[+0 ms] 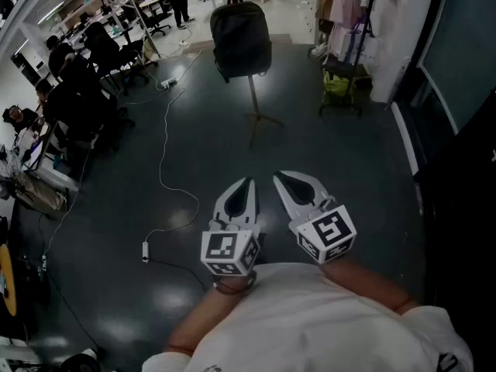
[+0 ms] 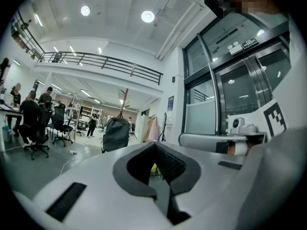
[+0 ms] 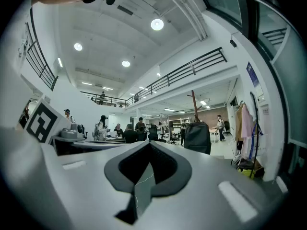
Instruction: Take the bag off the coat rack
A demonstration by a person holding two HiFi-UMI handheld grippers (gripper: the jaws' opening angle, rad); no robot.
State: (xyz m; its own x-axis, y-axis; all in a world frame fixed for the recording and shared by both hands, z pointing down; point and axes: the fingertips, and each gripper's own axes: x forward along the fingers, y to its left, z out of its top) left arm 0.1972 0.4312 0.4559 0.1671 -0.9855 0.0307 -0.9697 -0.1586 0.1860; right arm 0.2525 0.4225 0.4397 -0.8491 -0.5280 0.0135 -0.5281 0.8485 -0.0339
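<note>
No legible txt, brands or nos. Door sign (image 2: 248,43) too small; wall poster (image 2: 171,103) blurred.

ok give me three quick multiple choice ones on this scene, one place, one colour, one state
1. Where is the dark grey fabric backpack?
A. lying on a desk
B. hanging on the slim coat rack, ahead of the person
C. held in a gripper

2. What colour is the thin cable trailing over the dark floor?
A. white
B. red
C. yellow

3. How are the left hand-held gripper and the right hand-held gripper?
A. both wide open
B. the left one shut on a strap
C. both shut, holding nothing

Answers:
1 B: the head view shows it hung up on the rack's pole, well away from both grippers.
2 A: it shows as a pale white line against the dark floor.
3 C: each gripper view shows the jaw tips meeting, with only the room visible past them.
</note>
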